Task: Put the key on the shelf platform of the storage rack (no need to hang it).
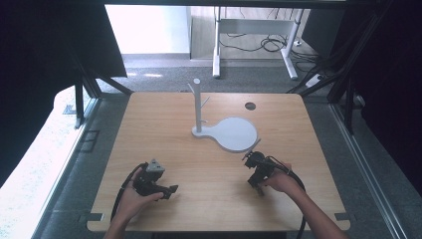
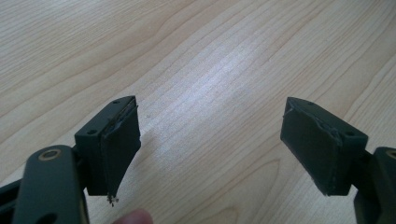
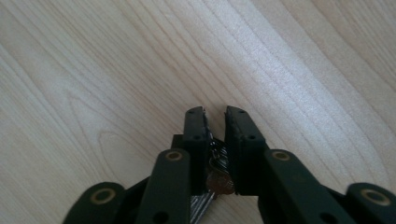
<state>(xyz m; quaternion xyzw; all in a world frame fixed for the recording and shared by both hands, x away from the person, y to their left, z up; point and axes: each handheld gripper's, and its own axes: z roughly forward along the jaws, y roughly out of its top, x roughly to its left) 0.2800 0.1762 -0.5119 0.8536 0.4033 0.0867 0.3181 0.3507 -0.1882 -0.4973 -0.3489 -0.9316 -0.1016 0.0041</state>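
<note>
My right gripper [image 3: 215, 112] points down at the wooden table [image 3: 93, 70]. Its jaws stand almost together, with a narrow gap at the tips. A small metal thing [image 3: 218, 181], brass-coloured with silvery links, sits deep between the pads. I cannot tell whether the pads press on it. In the high view the right gripper [image 1: 257, 185] is at the front right, just below the white round plate [image 1: 236, 133]. My left gripper [image 2: 212, 112] is open wide over bare wood with nothing between its pads. From above, the left gripper [image 1: 171, 189] lies at the front left.
A white stand [image 1: 198, 107] with short pegs rises from the round plate's neck at the table's middle. A small round hole [image 1: 250, 106] sits near the far edge. A fingertip [image 2: 135, 217] shows at the bottom of the left gripper view.
</note>
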